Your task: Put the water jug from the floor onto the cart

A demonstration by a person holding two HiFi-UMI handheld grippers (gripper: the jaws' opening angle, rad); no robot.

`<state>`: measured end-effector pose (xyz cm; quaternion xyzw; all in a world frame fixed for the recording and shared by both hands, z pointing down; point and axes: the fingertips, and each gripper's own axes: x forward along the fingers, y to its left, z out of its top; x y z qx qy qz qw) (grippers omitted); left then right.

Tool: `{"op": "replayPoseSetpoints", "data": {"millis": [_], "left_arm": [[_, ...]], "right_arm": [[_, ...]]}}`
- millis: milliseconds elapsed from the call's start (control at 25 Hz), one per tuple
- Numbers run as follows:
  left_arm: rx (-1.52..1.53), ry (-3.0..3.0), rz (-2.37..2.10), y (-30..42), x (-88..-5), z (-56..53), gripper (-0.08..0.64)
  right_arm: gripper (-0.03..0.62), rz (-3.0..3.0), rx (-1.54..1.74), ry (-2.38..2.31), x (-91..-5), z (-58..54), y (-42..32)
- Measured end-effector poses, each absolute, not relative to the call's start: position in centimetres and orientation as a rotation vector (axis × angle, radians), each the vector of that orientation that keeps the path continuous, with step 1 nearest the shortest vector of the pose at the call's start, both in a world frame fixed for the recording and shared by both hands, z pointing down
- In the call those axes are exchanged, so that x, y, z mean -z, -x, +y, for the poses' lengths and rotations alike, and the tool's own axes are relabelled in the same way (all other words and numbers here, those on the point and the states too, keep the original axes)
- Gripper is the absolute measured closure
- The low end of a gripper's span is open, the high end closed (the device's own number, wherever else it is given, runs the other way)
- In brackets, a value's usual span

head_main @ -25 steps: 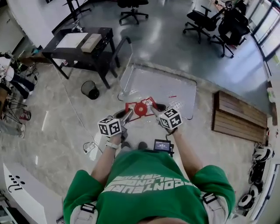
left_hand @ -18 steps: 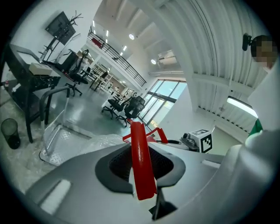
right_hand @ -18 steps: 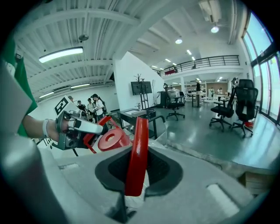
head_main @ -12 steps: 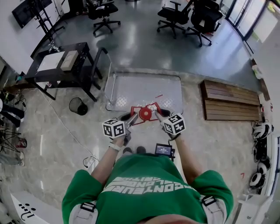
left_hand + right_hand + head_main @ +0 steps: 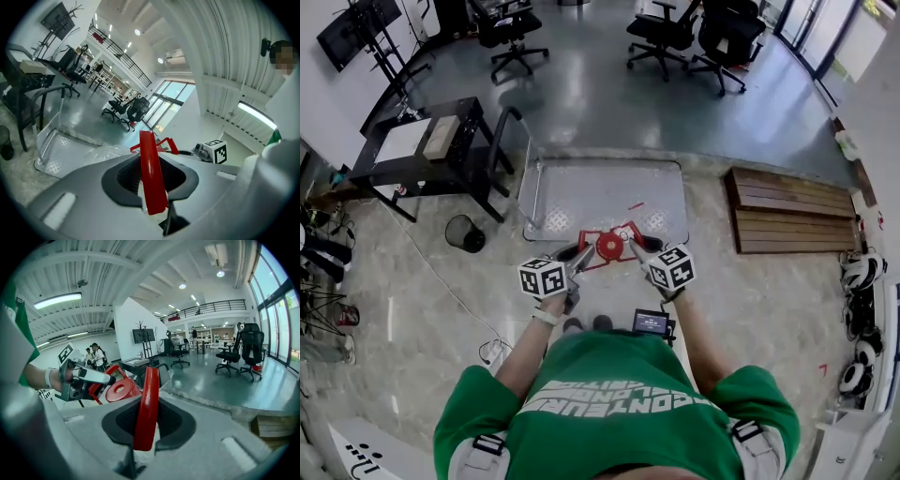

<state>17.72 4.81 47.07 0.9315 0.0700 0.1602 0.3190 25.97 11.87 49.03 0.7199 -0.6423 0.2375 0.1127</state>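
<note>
Both grippers carry the water jug by its red handle frame. Its red cap [image 5: 609, 247] shows between them in the head view, just short of the cart's near edge. My left gripper [image 5: 579, 258] is shut on the left red handle bar [image 5: 151, 173]. Clamped in my right gripper [image 5: 635, 247] is the right handle bar [image 5: 146, 404]. The right gripper view also takes in the cap [image 5: 121, 390] and the left gripper [image 5: 101, 378]. The clear jug body [image 5: 101, 152] hangs below. The cart [image 5: 600, 192] is a flat metal platform with a push bar [image 5: 508, 141] at its left end.
A black table [image 5: 422, 141] stands left of the cart, a black waste bin [image 5: 465, 232] near it. A wooden pallet [image 5: 792, 211] lies to the right. Office chairs [image 5: 675, 33] stand on the grey floor beyond. A cable [image 5: 441, 272] runs across the floor at left.
Both grippers have swung round with the jug, and the cart now lies straight ahead of it. The grips on the handle are unchanged.
</note>
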Motion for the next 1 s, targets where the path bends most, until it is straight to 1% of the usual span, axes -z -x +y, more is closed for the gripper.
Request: {"op": "replayPoseSetpoints", "data": {"millis": [640, 1000], "left_arm": [[-0.438, -2.468, 0.189, -19.7, -46.9, 6.2, 0.471], [-0.404, -2.450, 0.172, -21.2, -47.1, 4.7, 0.471]], "right_arm": [[0.545, -1.919, -0.691, -2.132, -48.7, 13.3, -27.7], [0.545, -1.923, -0.694, -2.083, -49.1, 11.4, -29.4]]}}
